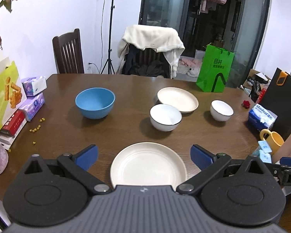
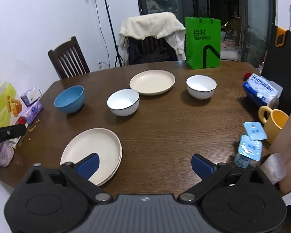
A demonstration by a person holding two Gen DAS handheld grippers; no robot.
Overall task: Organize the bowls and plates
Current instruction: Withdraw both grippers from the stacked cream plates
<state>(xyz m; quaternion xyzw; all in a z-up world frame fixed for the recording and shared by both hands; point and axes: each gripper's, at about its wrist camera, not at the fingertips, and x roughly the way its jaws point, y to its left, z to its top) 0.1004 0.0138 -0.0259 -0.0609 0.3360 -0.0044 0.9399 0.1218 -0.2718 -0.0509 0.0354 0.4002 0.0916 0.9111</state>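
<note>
While both tongs are held spread and empty above the worktop (image 2: pixel 164 120), two stacked cream plates (image 2: pixel 93 151) are seen just ahead of the left tongs (image 1: pixel 144 157) and left of the right tongs (image 2: pixel 144 165); a third cream plate (image 2: pixel 152 82) lies farther back, between two white bowls.

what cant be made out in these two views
- Near plate stack: left wrist view, the tool body covers its near edge; the plate count is only hinted at in the right view.
- Far plate: something grey behind it, mostly hidden.
- Yellow mug: contents out of sight in both views.
- Yellow bits: too small to identify.
</note>
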